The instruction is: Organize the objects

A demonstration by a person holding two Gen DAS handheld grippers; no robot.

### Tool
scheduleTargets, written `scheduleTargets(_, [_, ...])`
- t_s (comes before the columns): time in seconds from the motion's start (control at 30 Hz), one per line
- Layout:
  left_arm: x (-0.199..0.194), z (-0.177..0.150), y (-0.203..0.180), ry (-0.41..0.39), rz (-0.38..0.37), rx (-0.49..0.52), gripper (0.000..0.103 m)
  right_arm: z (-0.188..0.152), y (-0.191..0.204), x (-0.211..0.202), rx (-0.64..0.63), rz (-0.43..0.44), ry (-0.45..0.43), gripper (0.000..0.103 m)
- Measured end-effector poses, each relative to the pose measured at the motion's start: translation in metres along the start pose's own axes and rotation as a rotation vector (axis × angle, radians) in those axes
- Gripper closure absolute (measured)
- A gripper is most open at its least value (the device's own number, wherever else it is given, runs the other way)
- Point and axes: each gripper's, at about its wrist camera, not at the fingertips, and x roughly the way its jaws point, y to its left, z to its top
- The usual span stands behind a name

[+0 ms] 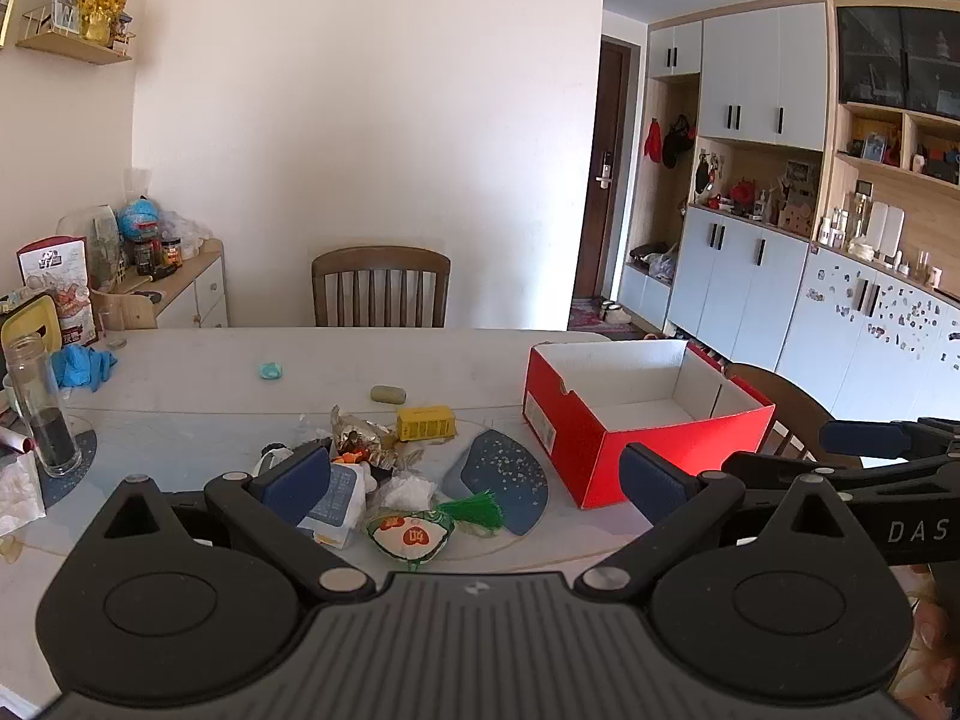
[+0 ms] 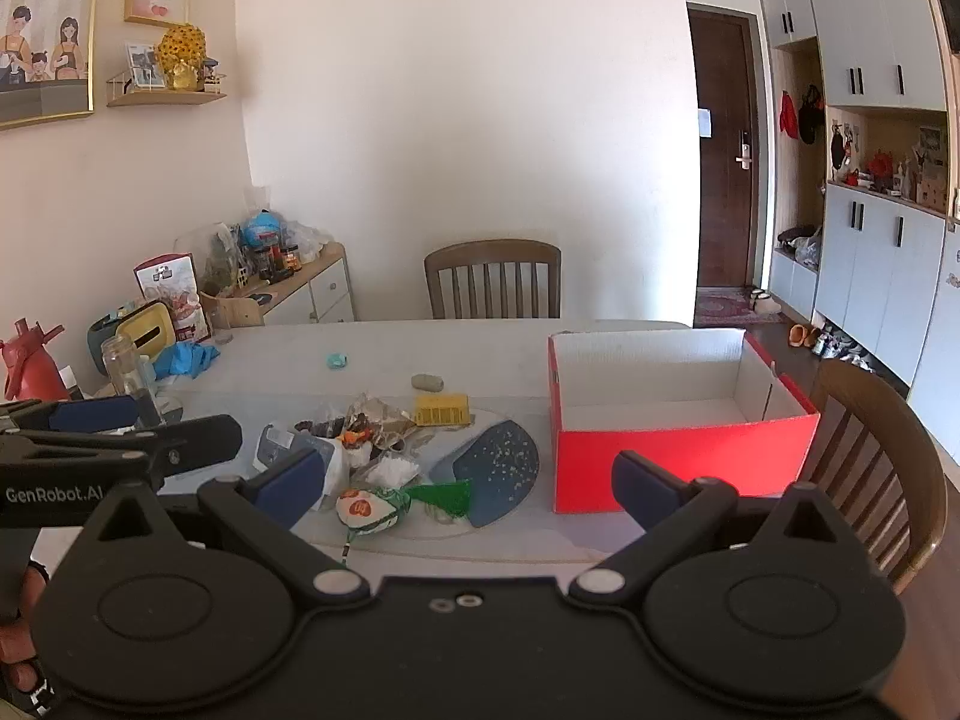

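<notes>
Red box (image 1: 606, 450), clutter pile (image 1: 372, 468), both grippers released.

Red box: cardboard, rectangular, white ribbed inside, lidless, nothing in it; stands on the pale worktop (image 1: 210, 384) at its right side. Pile, left of box and apart from it: yellow ridged block (image 1: 425, 423), crumpled foil wrapper (image 1: 357, 432), white plastic case (image 1: 336, 504), round embroidered sachet (image 1: 410, 536) with green tassel (image 1: 474, 510), lying partly on a dark speckled mat (image 1: 510, 480). Farther back, separate: olive oval lump (image 1: 387, 394), teal piece (image 1: 271, 371). Far left: clear glass jar (image 1: 42, 408), upright, dark contents at the bottom; blue gloves (image 1: 81, 365). Left gripper (image 1: 477, 480) and right gripper (image 2: 465, 486) hover near the worktop's front edge, jaws wide apart, holding nothing.
</notes>
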Motion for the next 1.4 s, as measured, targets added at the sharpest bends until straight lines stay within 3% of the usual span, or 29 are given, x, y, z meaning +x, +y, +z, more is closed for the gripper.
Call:
scheduleTargets(0.37, [0.025,0.007,0.02,0.029,-0.005,-0.018,0.0,0.008,0.011,0.032,-0.009,0.005,0.027,0.001])
scheduleTargets(0.83, [0.102,0.023,0.085,0.119,-0.025,-0.05,0.0,0.021,0.048,0.116,-0.06,0.033,0.143,0.002])
scheduleTargets(1.03, [0.143,0.018,0.115,0.169,-0.003,-0.02,0.0,0.016,0.06,0.152,-0.082,0.04,0.21,0.003])
scheduleTargets(1.2, [0.177,0.004,0.135,0.214,-0.041,0.069,0.0,0.004,0.068,0.182,-0.111,0.051,0.289,0.003])
scheduleTargets(1.4, [0.215,-0.012,0.162,0.286,-0.05,0.09,0.0,-0.008,0.076,0.213,-0.112,0.06,0.364,0.003])
